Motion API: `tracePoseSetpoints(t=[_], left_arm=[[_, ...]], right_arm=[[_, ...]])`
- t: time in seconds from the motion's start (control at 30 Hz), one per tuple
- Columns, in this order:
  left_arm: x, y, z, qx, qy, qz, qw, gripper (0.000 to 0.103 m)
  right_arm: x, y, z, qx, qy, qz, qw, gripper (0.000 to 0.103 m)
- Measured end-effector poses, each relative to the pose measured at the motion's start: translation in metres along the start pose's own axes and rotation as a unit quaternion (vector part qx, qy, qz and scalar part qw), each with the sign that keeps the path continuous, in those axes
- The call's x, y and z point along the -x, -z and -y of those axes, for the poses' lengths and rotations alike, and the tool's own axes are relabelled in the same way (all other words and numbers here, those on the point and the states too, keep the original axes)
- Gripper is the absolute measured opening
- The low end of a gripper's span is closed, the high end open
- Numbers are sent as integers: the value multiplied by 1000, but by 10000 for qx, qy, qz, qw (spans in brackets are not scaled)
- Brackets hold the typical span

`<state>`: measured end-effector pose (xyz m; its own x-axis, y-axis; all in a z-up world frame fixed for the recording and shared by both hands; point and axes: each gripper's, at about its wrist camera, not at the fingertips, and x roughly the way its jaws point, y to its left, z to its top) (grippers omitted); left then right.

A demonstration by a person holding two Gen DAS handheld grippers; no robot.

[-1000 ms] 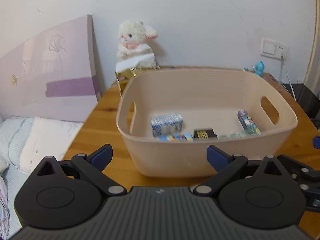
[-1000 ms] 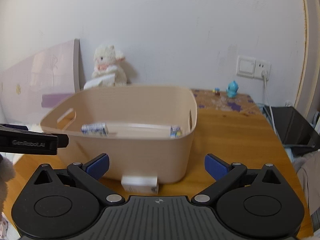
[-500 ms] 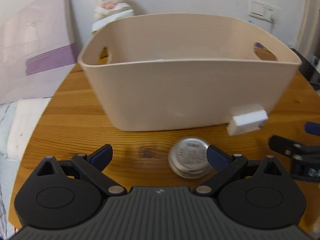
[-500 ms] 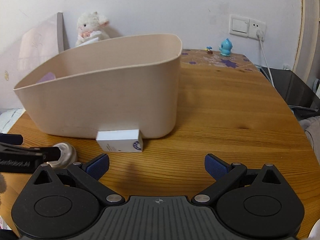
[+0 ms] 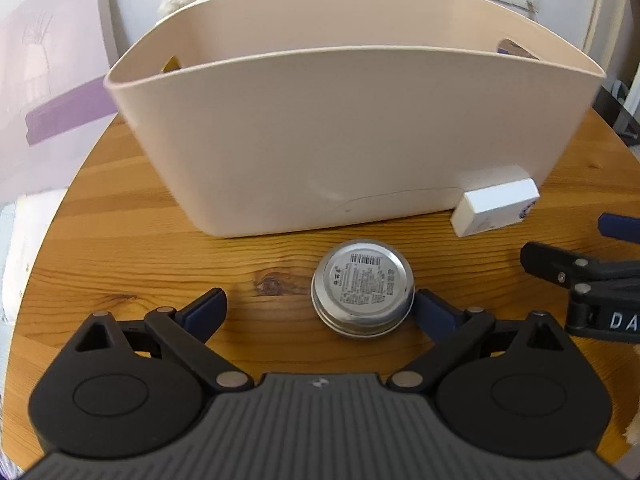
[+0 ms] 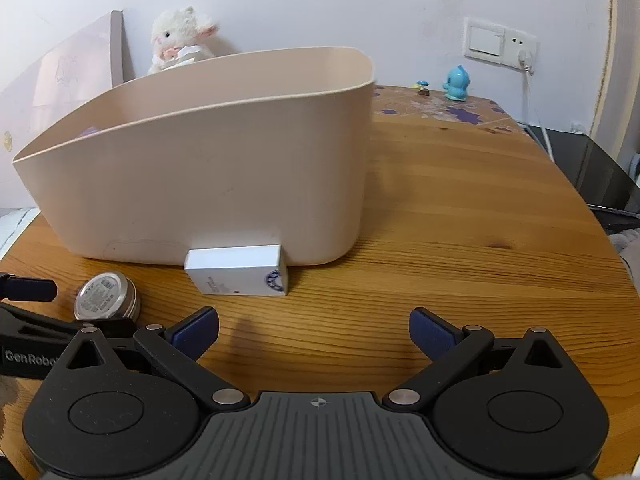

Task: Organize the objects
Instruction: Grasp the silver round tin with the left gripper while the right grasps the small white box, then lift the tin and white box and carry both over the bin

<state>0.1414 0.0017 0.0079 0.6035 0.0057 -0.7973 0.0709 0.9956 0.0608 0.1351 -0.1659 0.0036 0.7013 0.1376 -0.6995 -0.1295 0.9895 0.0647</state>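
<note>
A beige plastic basket (image 5: pixel 352 128) stands on the wooden table; it also shows in the right wrist view (image 6: pixel 208 168). Its contents are hidden by its wall. A round silver tin (image 5: pixel 363 282) lies on the table in front of it, between the open jaws of my left gripper (image 5: pixel 318 306), close to the right finger. The tin shows in the right wrist view (image 6: pixel 107 297) too. A small white box (image 6: pixel 238 270) leans against the basket's foot, also in the left wrist view (image 5: pixel 494 205). My right gripper (image 6: pixel 314 330) is open and empty, a little short of the box.
A white plush toy (image 6: pixel 180 40) and a lilac panel (image 5: pixel 44 80) stand behind the basket at the wall. A blue figurine (image 6: pixel 456 84) sits at the table's far right under a wall socket (image 6: pixel 500 42) with a cable. A black object (image 6: pixel 604 176) lies beyond the right edge.
Both grippers have dropped from above the basket rim to table height and moved forward. The tin now sits between the left jaws, and the white box is nearer the right gripper.
</note>
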Motion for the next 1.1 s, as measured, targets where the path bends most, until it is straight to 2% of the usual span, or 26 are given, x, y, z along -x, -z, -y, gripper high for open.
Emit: tracePoseSetpoints(t=[0.1,0.23,0.6,0.7,0.77,0.8,0.83,0.9,0.93,1.1], left_arm=[[-2,2,-17,200,182,9,9996,99],[-1,7,-31,191,179,154,9995,95],[-2,13,-39,140,208,344,9991,92],[2,17,-47,175,185,381,9989,87],[4,17,-49,214,155,408,9988,78],[5,17,-50,241,137,424,9987,76],[-1,8,-42,259,117,426,9987,72],[1,7,-44,292,107,458,9985,60],[2,7,-44,316,90,467,9984,56],[2,4,-39,408,-1,412,9983,56]], right_arm=[[-3,-1,-7,50,-41,22,10000,103],[-11,-3,-15,72,-14,61,10000,103],[-29,-10,-36,130,93,211,9996,102],[-32,-12,-40,153,174,252,9994,90],[-33,-12,-42,181,192,279,9993,84],[-32,-11,-41,192,200,313,9991,78],[-31,-11,-41,192,185,355,9990,66],[-29,-11,-40,203,175,387,9989,56],[-29,-11,-40,221,169,375,9989,56],[-22,-8,-38,300,84,324,9990,55]])
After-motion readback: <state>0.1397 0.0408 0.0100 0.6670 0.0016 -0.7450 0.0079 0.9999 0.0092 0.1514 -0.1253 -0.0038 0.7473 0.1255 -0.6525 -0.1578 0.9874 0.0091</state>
